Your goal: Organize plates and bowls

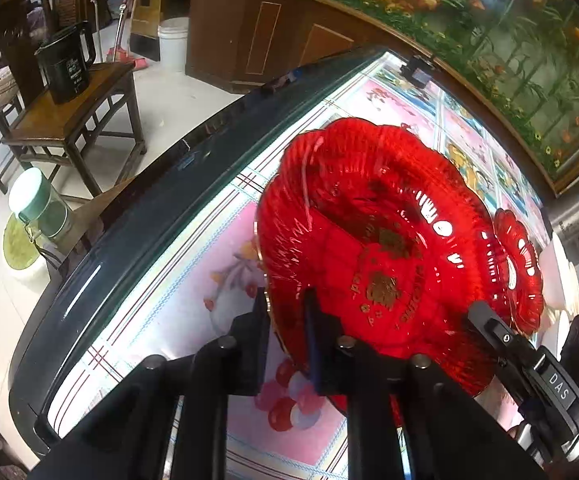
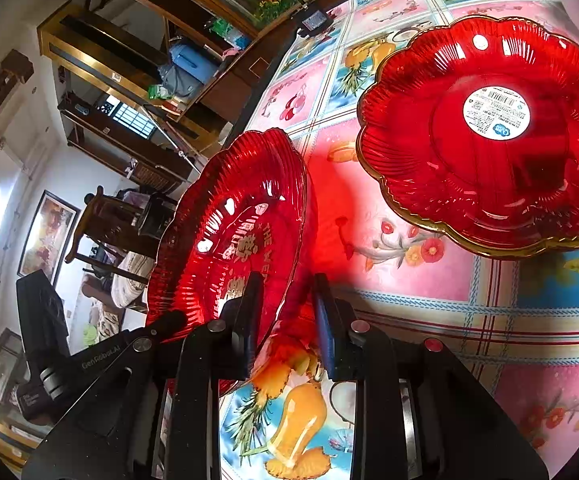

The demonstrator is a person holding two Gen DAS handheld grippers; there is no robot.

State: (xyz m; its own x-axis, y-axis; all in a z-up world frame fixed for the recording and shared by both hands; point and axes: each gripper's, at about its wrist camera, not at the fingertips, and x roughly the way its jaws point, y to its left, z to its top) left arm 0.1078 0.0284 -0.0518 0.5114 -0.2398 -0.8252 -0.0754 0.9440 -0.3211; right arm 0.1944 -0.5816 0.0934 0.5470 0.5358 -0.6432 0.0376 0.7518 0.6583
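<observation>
A red glass plate with gold lettering [image 1: 377,240] [image 2: 233,220] hangs tilted over the table between both grippers. My left gripper [image 1: 287,320] is shut on its near left rim, and its black body also shows in the right wrist view [image 2: 169,320]. My right gripper [image 2: 287,312] is shut on the opposite rim, with one finger [image 1: 485,320] reaching in from the right. A second red plate [image 2: 489,132] with a white round label lies flat on the cloth, apart from the first, and shows small at the right [image 1: 517,268].
The table [image 1: 161,280] has a glossy flower-print cloth and a dark rounded edge. White bowls [image 1: 561,276] stand at the right. A small black device [image 1: 417,70] sits at the far edge. Beyond the table a wooden chair holds a black jug [image 1: 65,64].
</observation>
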